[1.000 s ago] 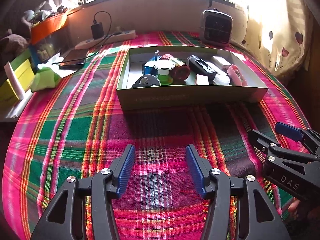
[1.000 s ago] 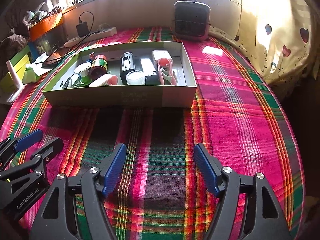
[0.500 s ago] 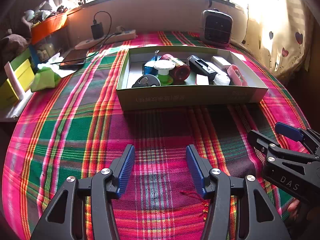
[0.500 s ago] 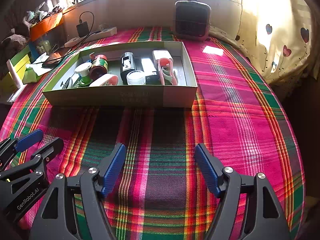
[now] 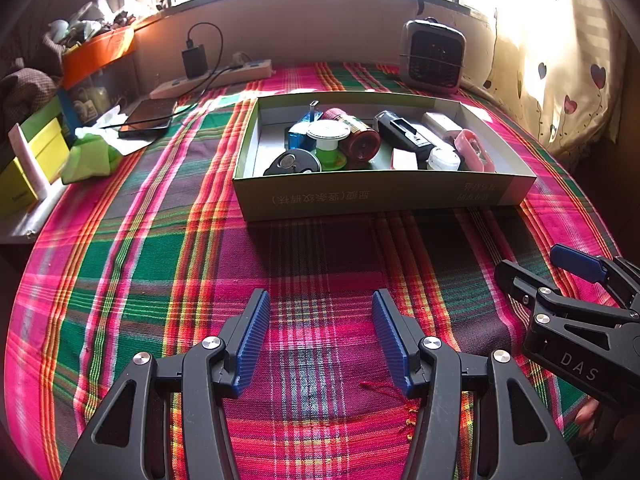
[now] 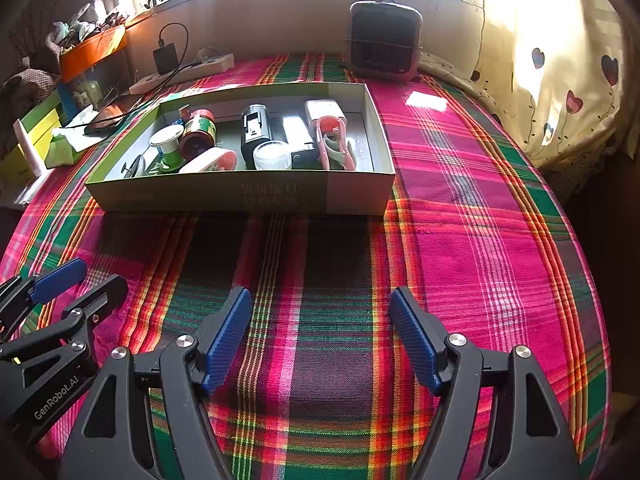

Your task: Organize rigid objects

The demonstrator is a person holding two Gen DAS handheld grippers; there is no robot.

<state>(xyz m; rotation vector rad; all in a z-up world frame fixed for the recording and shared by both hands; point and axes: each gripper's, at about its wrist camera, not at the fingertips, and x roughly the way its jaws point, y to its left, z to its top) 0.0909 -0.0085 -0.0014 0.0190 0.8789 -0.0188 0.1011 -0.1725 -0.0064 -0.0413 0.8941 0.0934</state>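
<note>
A shallow green cardboard box (image 5: 380, 196) (image 6: 248, 194) stands on the plaid cloth ahead of both grippers. It holds several small items: a red-and-green can (image 5: 358, 136) (image 6: 199, 130), a white-topped green spool (image 5: 329, 140) (image 6: 168, 142), a black device (image 5: 404, 132) (image 6: 255, 132), a white jar (image 5: 442, 159) (image 6: 272, 155) and a pink clip (image 5: 472, 150) (image 6: 334, 146). My left gripper (image 5: 320, 330) is open over bare cloth, well short of the box. My right gripper (image 6: 320, 330) is open too, with nothing between its fingers.
A small grey heater (image 5: 434, 56) (image 6: 384, 40) stands behind the box. A power strip with charger (image 5: 216, 76), a phone (image 5: 146, 118), a green tissue pack (image 5: 90, 156) and yellow boxes (image 5: 24, 168) lie at the left. A heart-print curtain (image 6: 560, 60) hangs at the right.
</note>
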